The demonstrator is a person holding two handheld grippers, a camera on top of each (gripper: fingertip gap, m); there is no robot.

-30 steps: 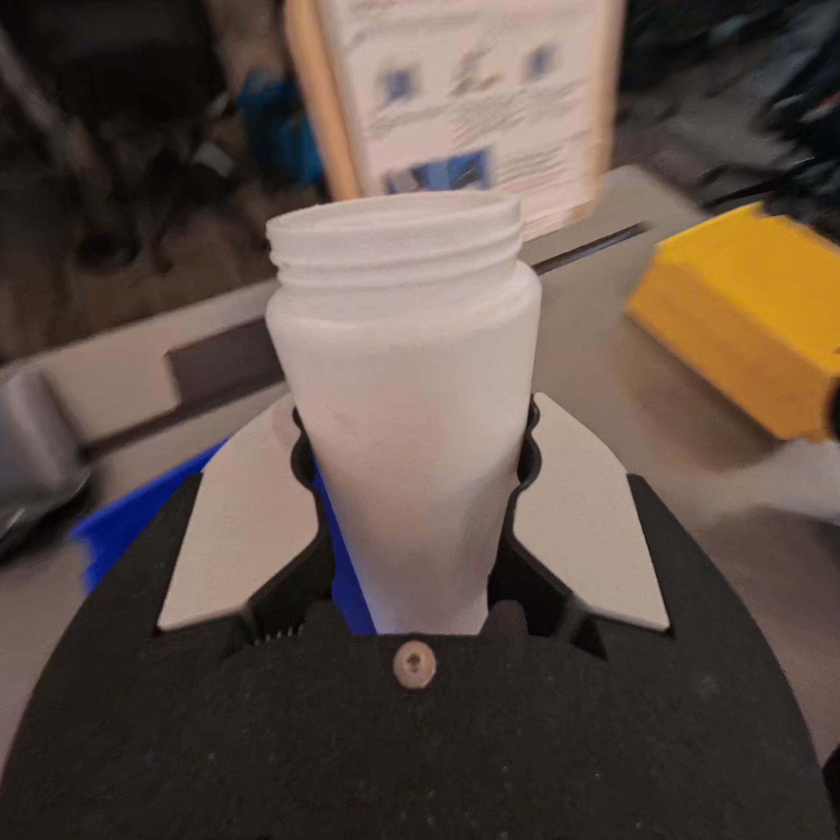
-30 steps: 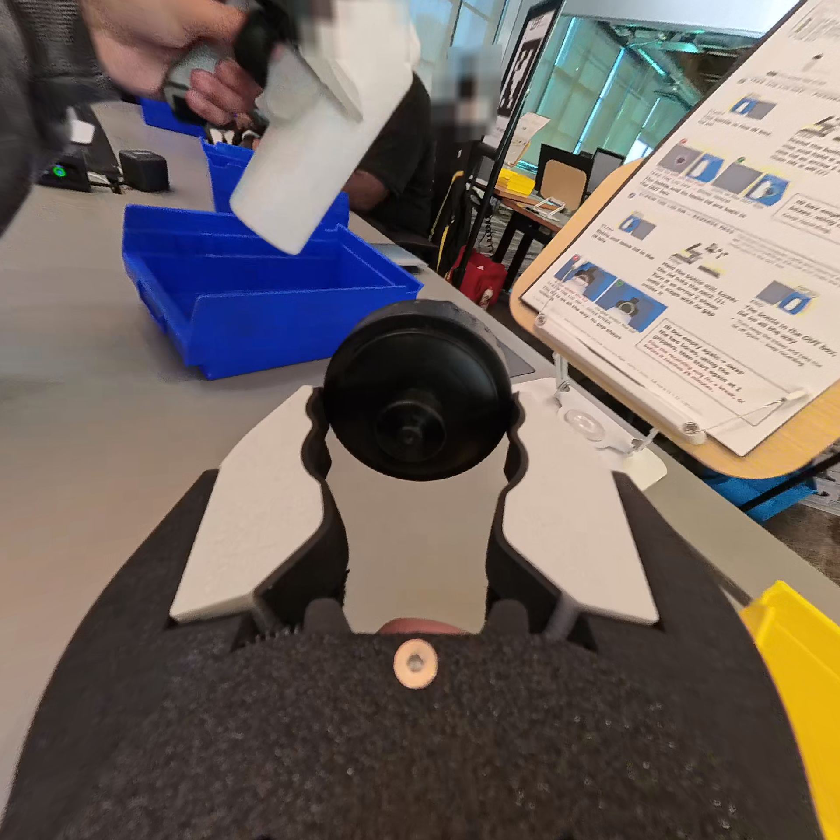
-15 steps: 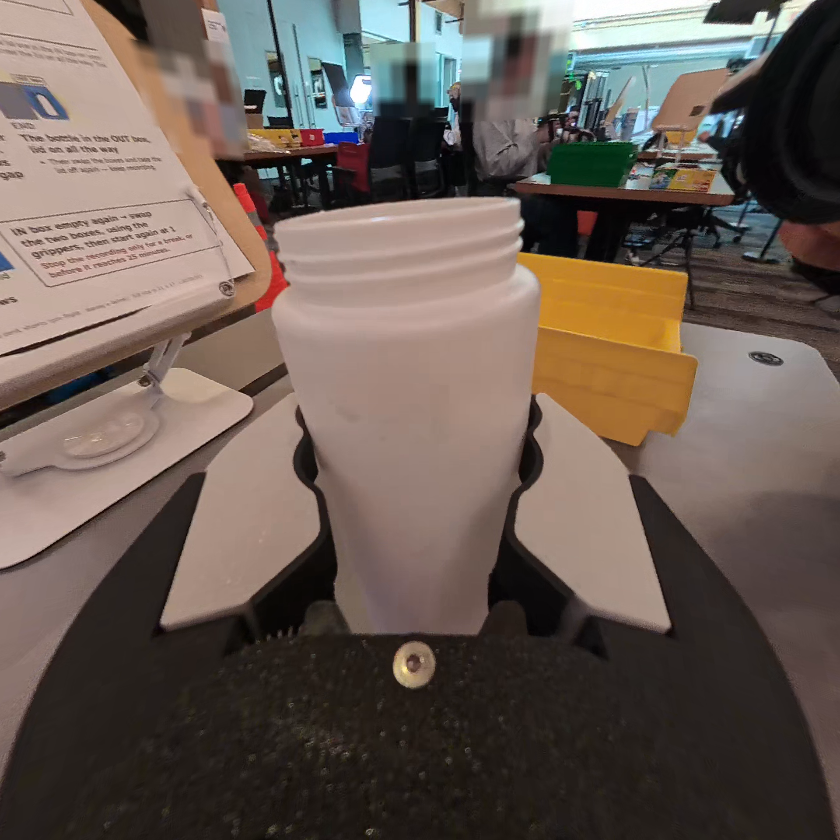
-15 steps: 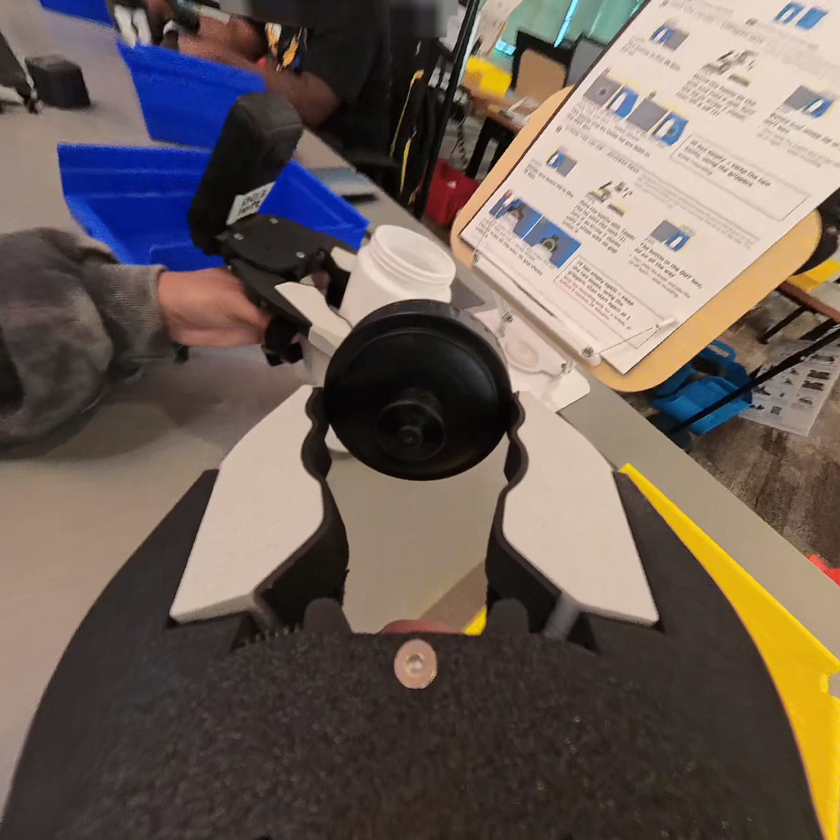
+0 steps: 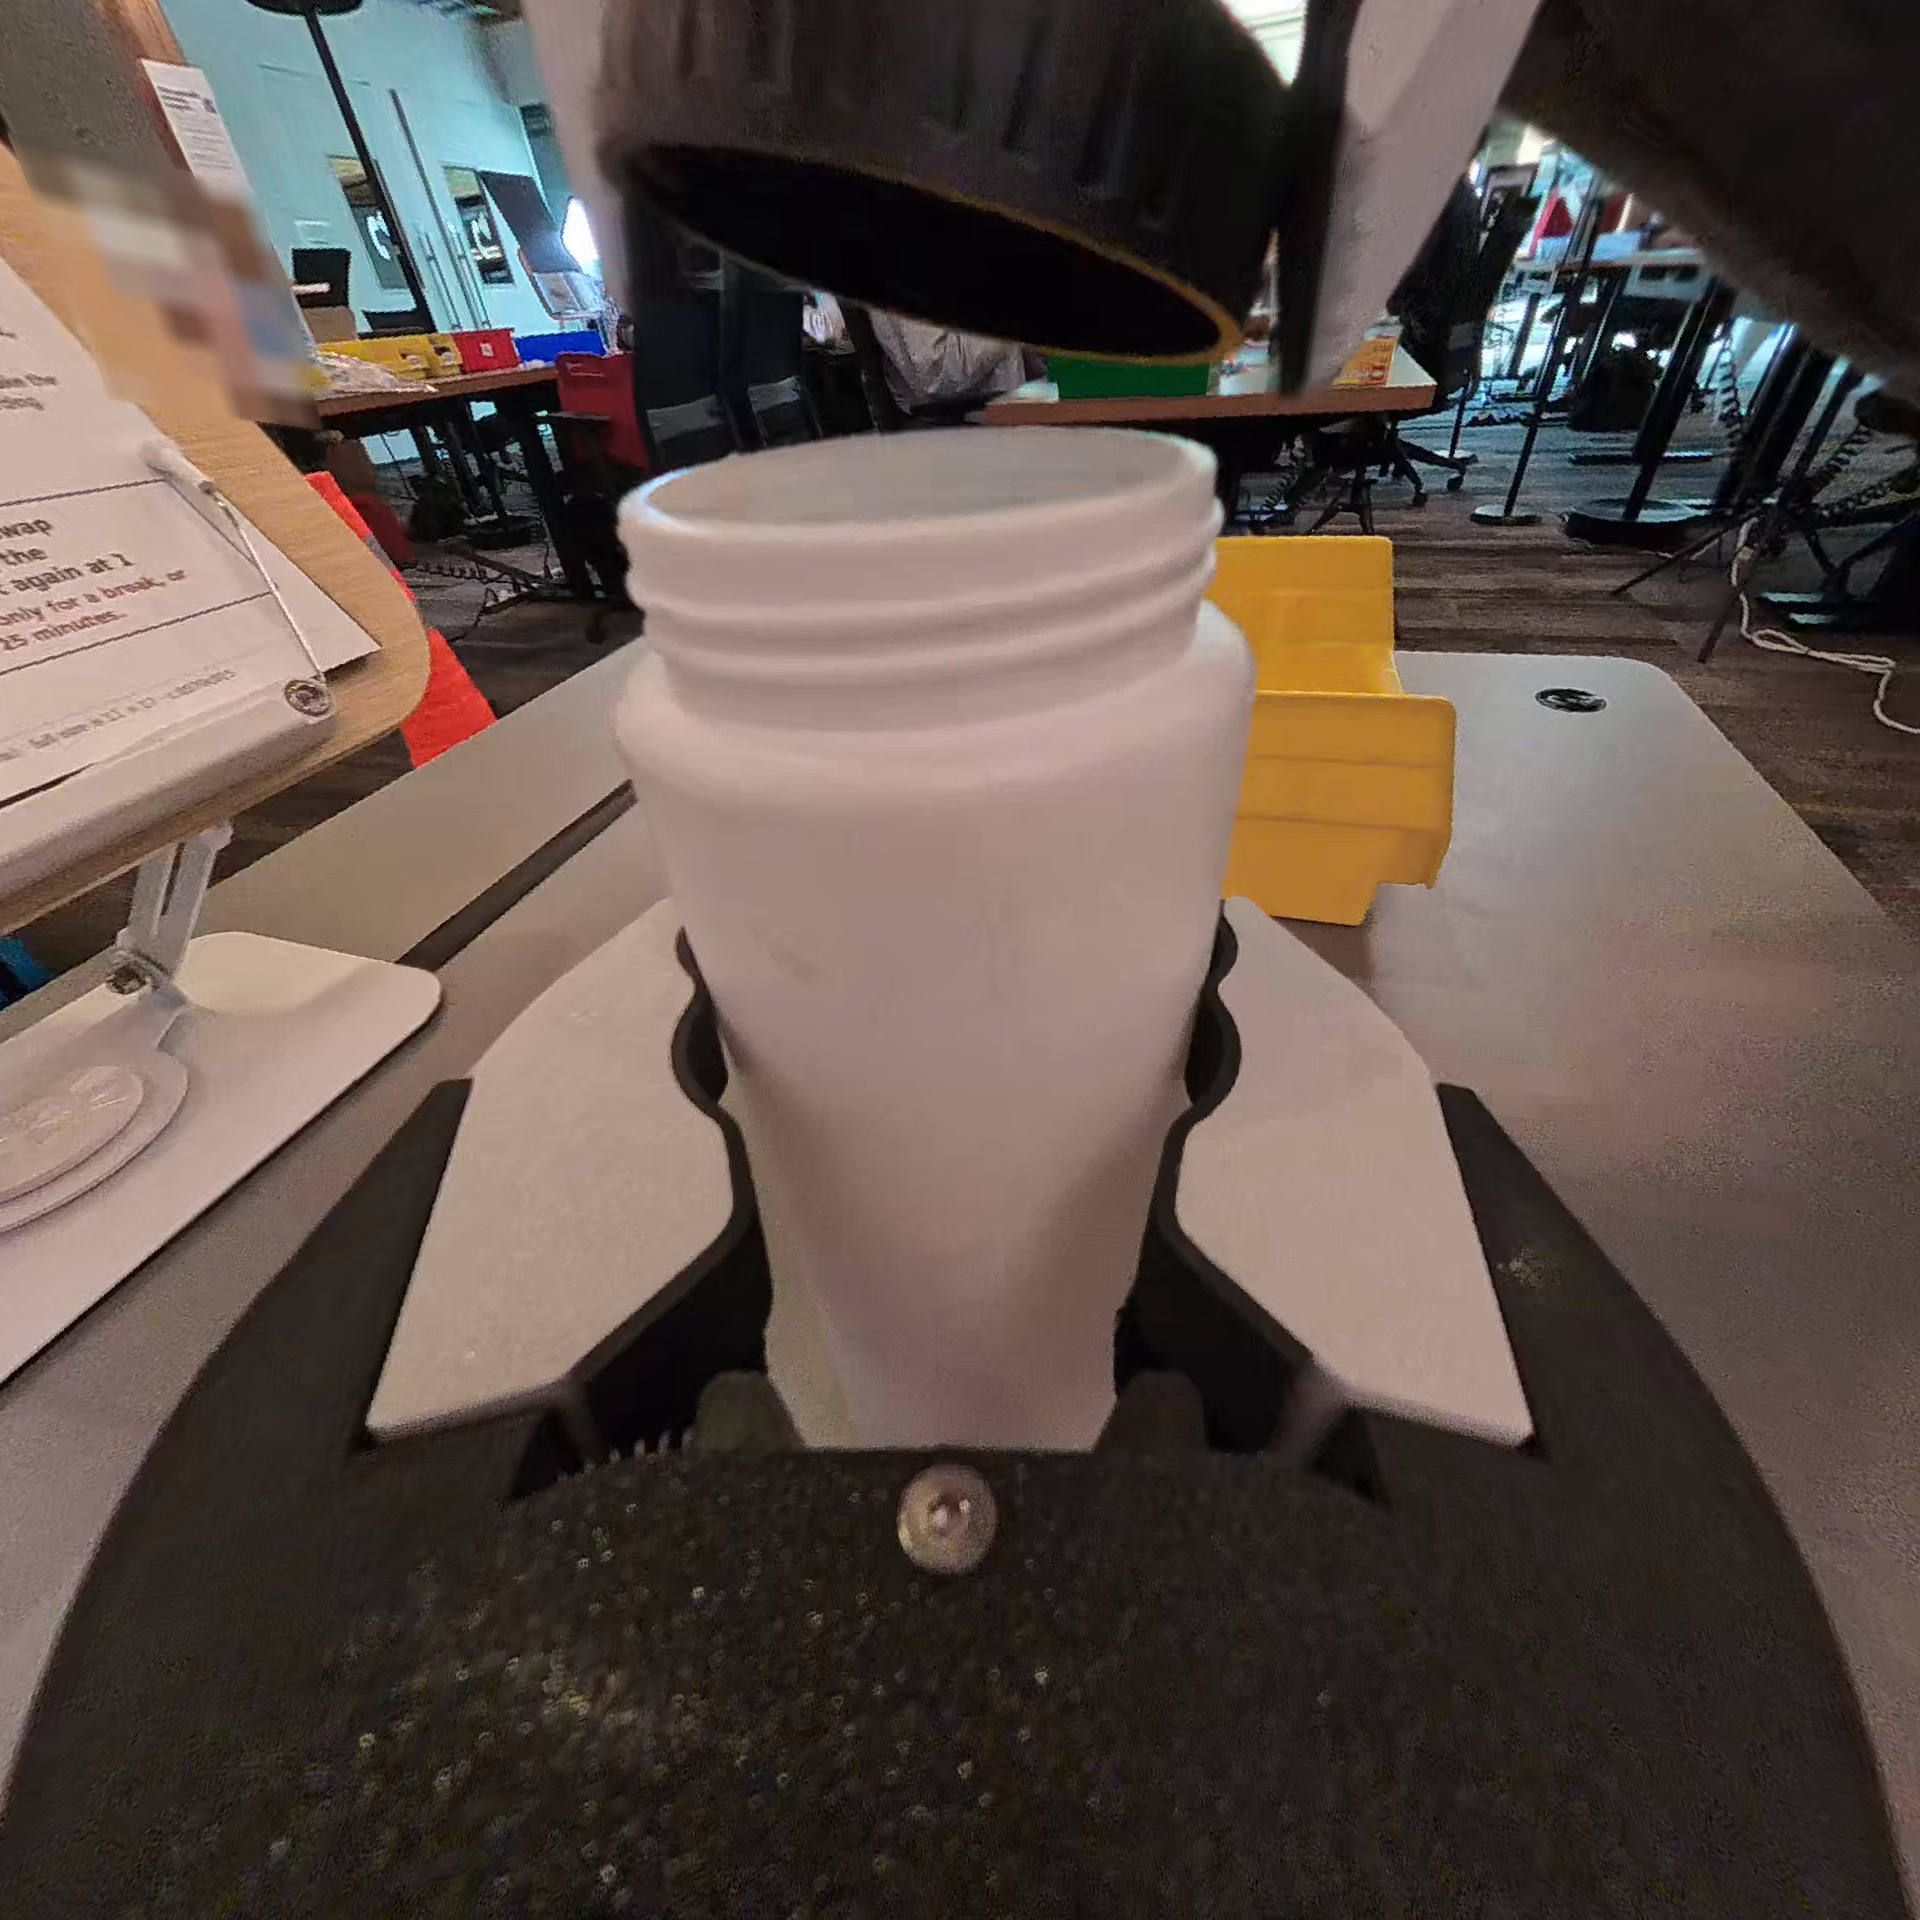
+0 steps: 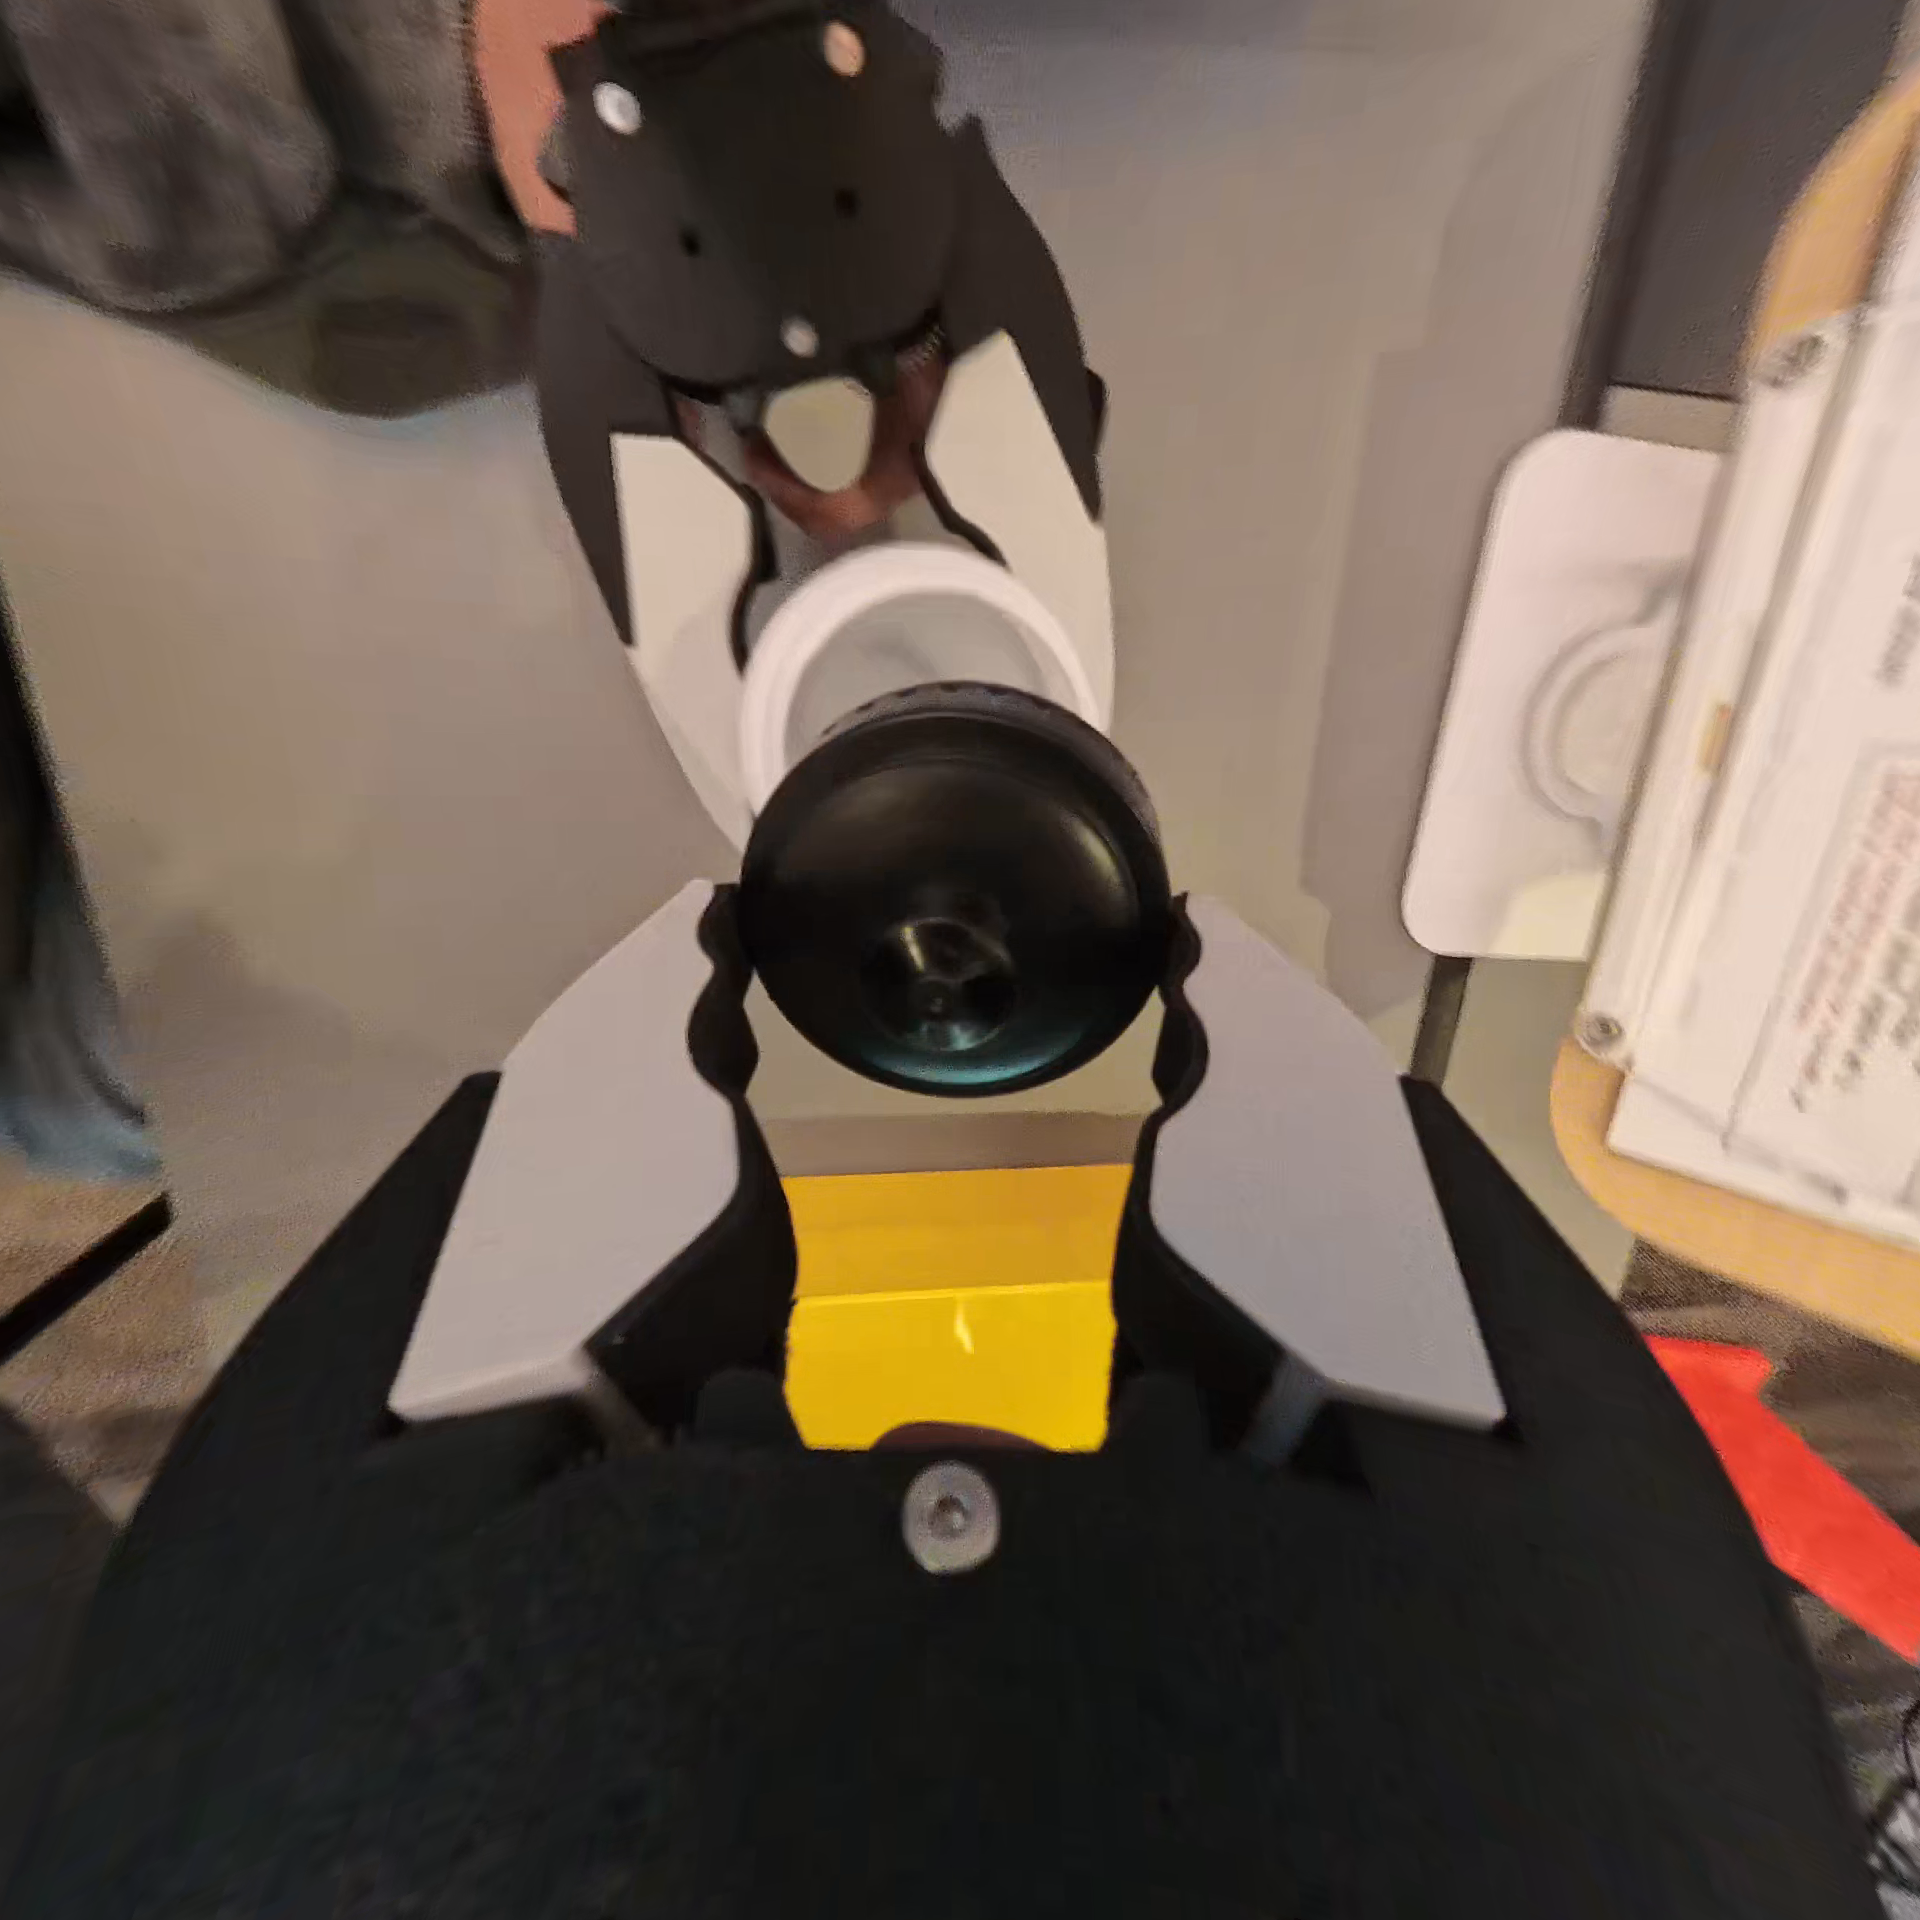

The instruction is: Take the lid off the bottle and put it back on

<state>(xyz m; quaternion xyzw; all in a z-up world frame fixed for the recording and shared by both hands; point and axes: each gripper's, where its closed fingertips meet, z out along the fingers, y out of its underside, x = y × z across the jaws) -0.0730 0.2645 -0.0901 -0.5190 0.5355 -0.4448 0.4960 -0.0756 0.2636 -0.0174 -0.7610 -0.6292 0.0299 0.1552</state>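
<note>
My left gripper (image 5: pixel 951 997) is shut on a white bottle (image 5: pixel 935 883) and holds it upright, its threaded mouth open. My right gripper (image 6: pixel 945 935) is shut on the black lid (image 6: pixel 940 894), its pads pressing the lid's rim. In the left wrist view the lid (image 5: pixel 935 208) hangs tilted just above the bottle's mouth, with a gap between them. In the right wrist view the bottle's open mouth (image 6: pixel 904 644) shows right behind the lid, with the left gripper (image 6: pixel 862 582) around the bottle.
A yellow bin (image 5: pixel 1330 748) stands on the grey table (image 5: pixel 1662 987) behind the bottle. An instruction board on a white stand (image 5: pixel 156 644) is at the left. A person's sleeve and hand (image 6: pixel 260 156) hold the left gripper.
The right gripper has swung over the bottle with the lid and now points down at its mouth. The left gripper has turned the bottle upright and holds it steady.
</note>
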